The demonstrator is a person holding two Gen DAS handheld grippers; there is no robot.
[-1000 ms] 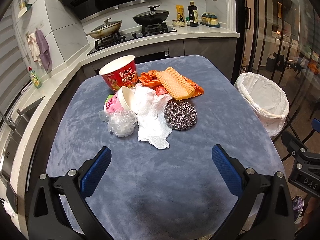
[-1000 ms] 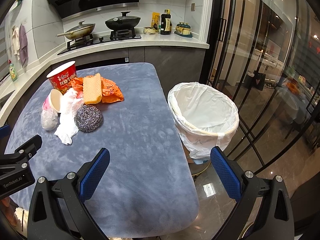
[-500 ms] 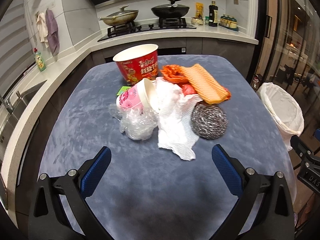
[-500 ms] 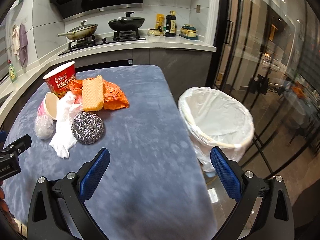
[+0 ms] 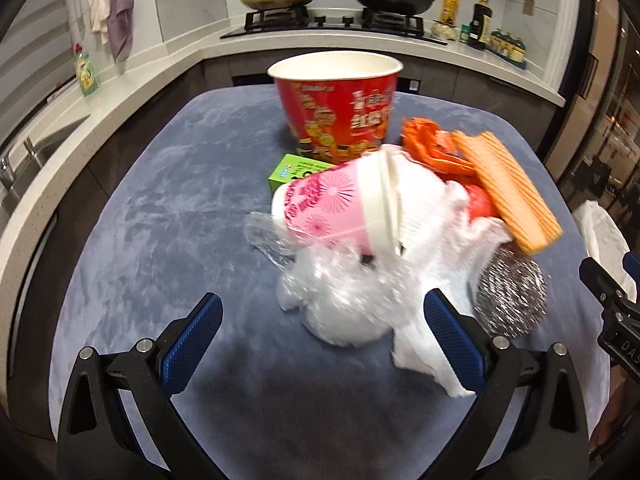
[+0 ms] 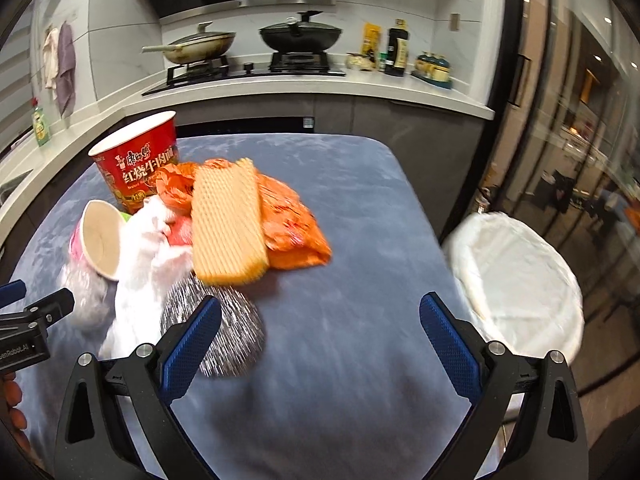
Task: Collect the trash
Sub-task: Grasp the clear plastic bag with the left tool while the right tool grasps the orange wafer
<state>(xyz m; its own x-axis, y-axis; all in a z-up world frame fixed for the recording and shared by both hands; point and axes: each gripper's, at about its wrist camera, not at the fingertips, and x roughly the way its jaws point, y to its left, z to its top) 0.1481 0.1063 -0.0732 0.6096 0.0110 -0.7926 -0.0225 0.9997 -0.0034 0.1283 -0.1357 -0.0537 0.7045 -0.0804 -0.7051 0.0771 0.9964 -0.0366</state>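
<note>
the left tool (image 5: 318, 322) is spread wide and holds nothing, low over the blue-grey worktop (image 5: 152, 216). just ahead, between its pads, lies crumpled clear plastic (image 5: 340, 300); behind that a tipped pink paper cup (image 5: 336, 210), white tissue (image 5: 436, 240), a green carton (image 5: 298, 170) and a red noodle tub (image 5: 338, 104) with chinese lettering. to its right sit a steel scourer (image 5: 512, 294) and an orange waffle cloth (image 5: 506, 190).

the right tool (image 6: 320, 326) is also open and empty; its left pad overlaps the scourer (image 6: 224, 328), though i cannot tell if it touches. ahead lie the cloth (image 6: 228, 222) and an orange wrapper (image 6: 292, 224). only this view shows the tub's (image 6: 138, 164) label "红烧牛肉面", the cup's (image 6: 100, 240) open mouth and, off the worktop's right edge, most of the white-lined bin (image 6: 520, 280).
</note>
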